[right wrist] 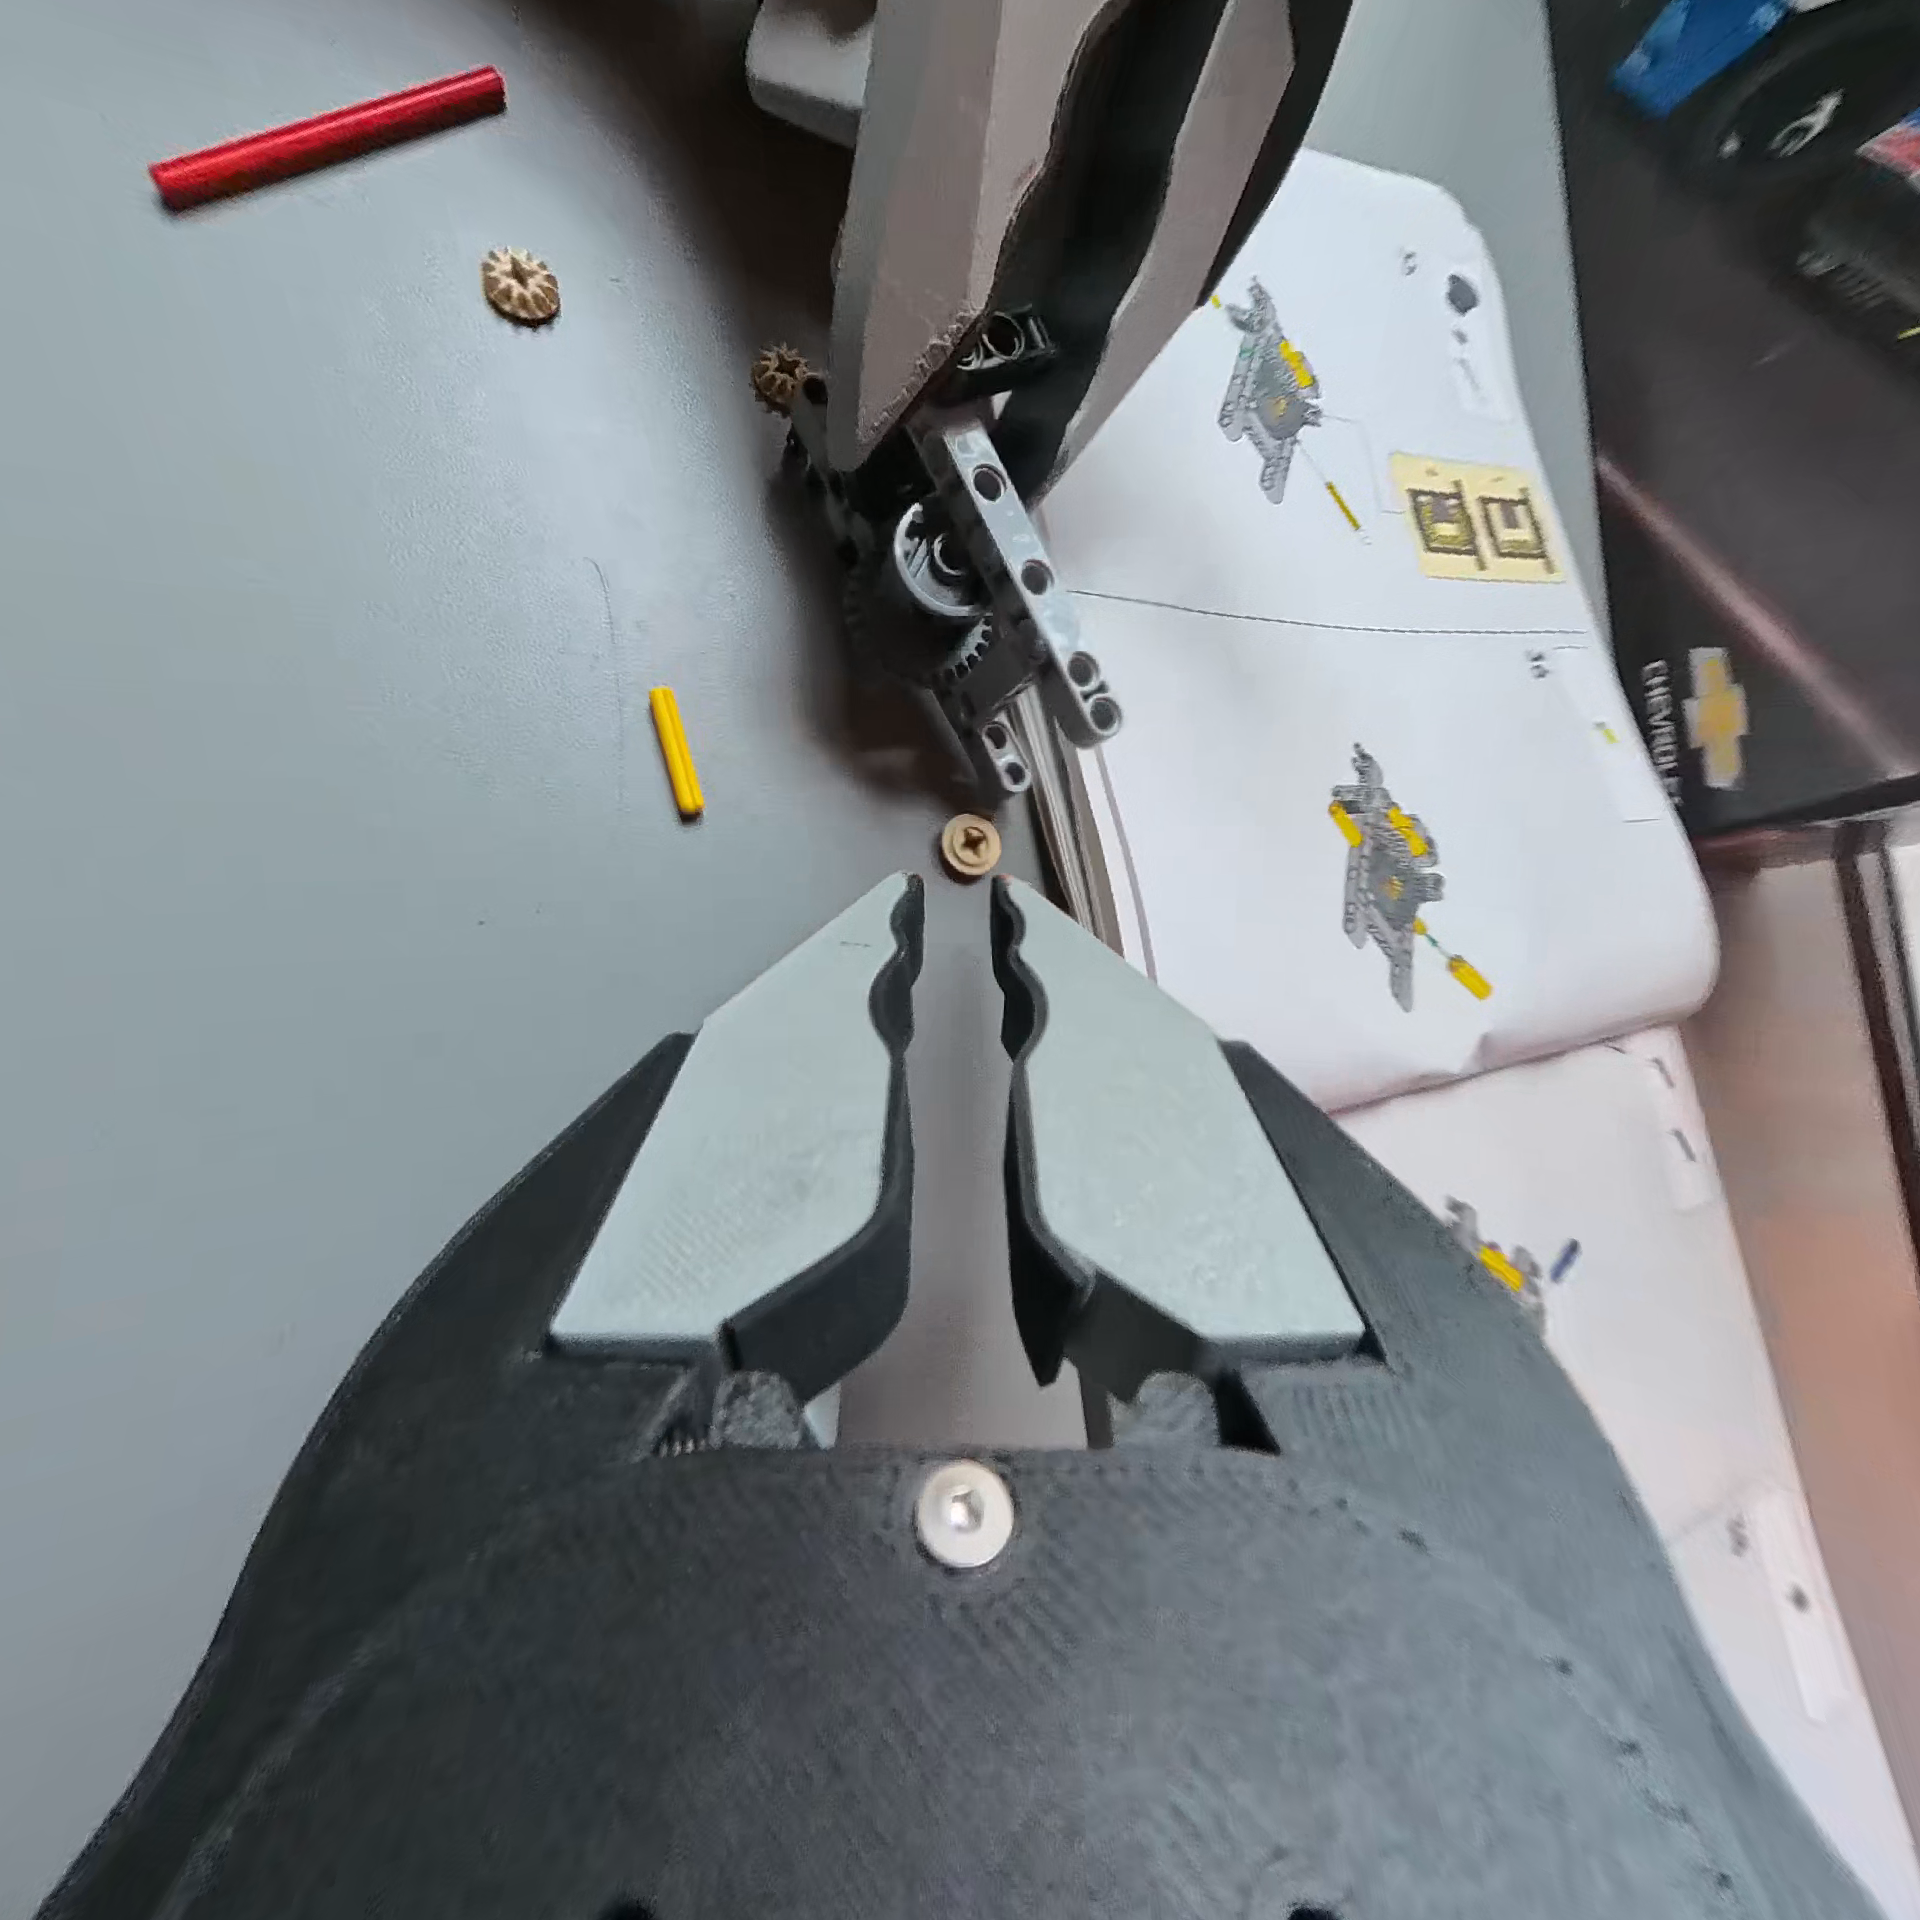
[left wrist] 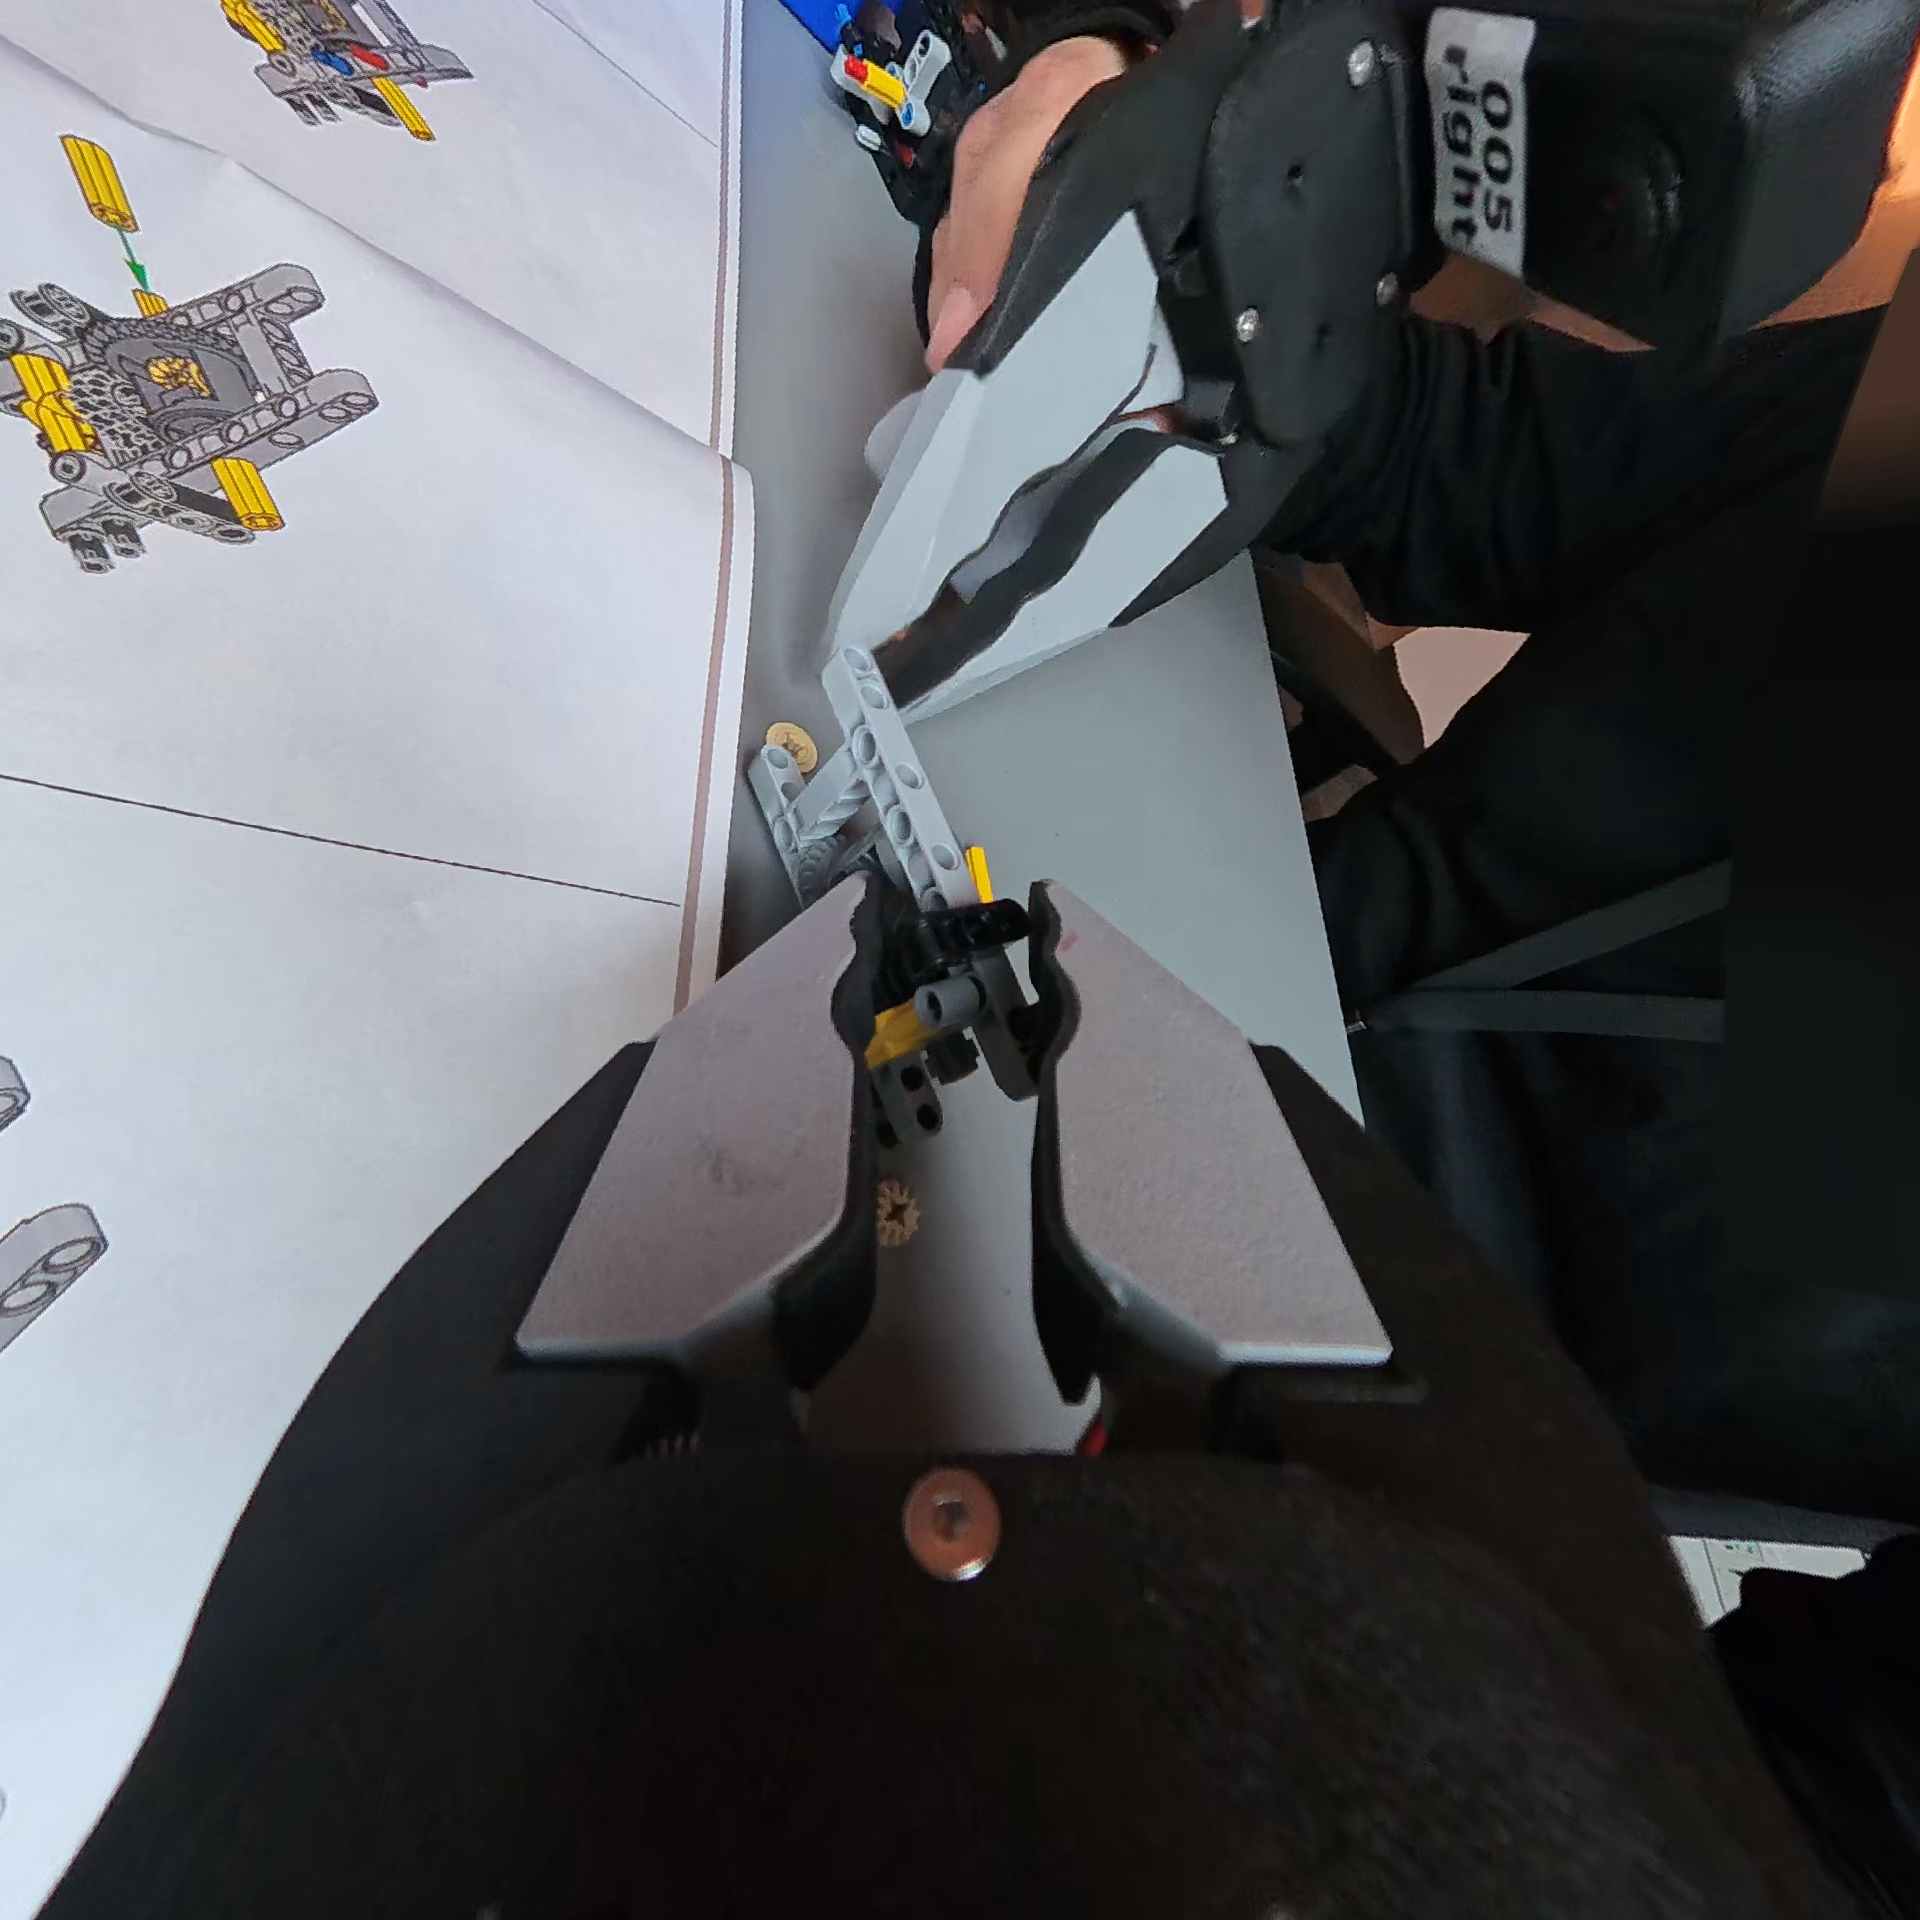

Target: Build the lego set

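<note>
**Two grippers, one small tan piece to lift**

Left gripper (left wrist: pixel 951 935) clamps the half-built grey and black model (left wrist: pixel 914 914), jaws closed on its geared end, low over the grey tabletop (right wrist: pixel 312 623), just beside the open instruction booklet (right wrist: pixel 1351 727).

Right gripper (right wrist: pixel 956 883) hovers empty, jaws narrowly parted, tips just short of the round tan piece (right wrist: pixel 970 842) lying near the booklet's edge, between gripper and model.

Likely step: pick up that piece. Centre the tips around it, descend squarely, close gently; it is small and could skid.

Spare tan gear (right wrist: pixel 521 287), yellow rod (right wrist: pixel 676 752) and red rod (right wrist: pixel 327 137) lie well apart.
</note>
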Demonstrator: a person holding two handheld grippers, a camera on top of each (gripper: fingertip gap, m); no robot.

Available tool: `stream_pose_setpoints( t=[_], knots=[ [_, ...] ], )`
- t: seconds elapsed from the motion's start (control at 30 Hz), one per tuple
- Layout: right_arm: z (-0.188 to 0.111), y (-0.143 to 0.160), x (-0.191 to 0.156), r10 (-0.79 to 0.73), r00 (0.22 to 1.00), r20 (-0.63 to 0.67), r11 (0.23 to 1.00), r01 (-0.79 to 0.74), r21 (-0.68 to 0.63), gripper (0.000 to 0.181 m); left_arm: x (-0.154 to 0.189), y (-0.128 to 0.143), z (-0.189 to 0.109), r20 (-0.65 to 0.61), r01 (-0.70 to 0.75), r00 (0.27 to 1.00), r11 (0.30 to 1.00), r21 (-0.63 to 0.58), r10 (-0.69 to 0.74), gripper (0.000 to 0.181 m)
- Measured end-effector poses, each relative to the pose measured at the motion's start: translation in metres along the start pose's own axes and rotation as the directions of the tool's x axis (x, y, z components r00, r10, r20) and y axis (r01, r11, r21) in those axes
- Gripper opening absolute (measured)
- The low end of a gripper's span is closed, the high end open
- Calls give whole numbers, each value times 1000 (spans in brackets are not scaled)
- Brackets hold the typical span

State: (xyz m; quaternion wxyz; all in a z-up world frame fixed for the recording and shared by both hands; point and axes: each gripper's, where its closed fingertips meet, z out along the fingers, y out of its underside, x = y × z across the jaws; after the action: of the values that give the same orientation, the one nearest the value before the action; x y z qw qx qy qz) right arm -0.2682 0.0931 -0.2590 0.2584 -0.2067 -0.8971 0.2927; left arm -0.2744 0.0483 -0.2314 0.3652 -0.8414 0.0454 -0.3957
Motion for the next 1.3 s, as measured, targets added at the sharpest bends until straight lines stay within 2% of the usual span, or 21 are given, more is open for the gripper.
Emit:
stream_pose_setpoints(
  t=[0.27,0.43,0.53,0.67,0.8,0.93,1.07,1.2,1.3],
  knots=[
    [13,-2,3,-47,999,14,998,47,-37,12,-1,0,-1,0,1,1000,1000,1,-1,24],
    [15,-2,2,-63,998,11,997,63,-53,4,-1,0,-1,-3,1,1000,1000,2,-1,24],
    [7,-9,-5,13,999,48,1000,-12,-10,0,0,1,-1,-2,0,1000,1000,1,0,24],
    [-6,-16,-13,222,959,174,973,-230,27,0,0,1,-1,1,-3,1000,1000,-2,3,24],
    [-12,-14,-8,267,953,142,957,-279,79,0,0,1,-1,9,-9,1000,1000,-4,9,24],
    [-5,-17,-1,259,962,89,959,-267,93,24,1,1,0,2,-11,1000,1000,-8,11,24],
    [-3,-16,19,186,981,50,977,-190,96,33,0,1,-1,8,-15,1000,1000,-7,15,24],
    [1,-17,6,218,969,116,969,-229,89,33,-1,1,-3,12,-12,1000,1000,-1,12,24],
    [2,-25,-7,170,982,86,979,-178,97,28,-1,1,-2,9,-7,1000,1000,1,7,25]
  ],
)
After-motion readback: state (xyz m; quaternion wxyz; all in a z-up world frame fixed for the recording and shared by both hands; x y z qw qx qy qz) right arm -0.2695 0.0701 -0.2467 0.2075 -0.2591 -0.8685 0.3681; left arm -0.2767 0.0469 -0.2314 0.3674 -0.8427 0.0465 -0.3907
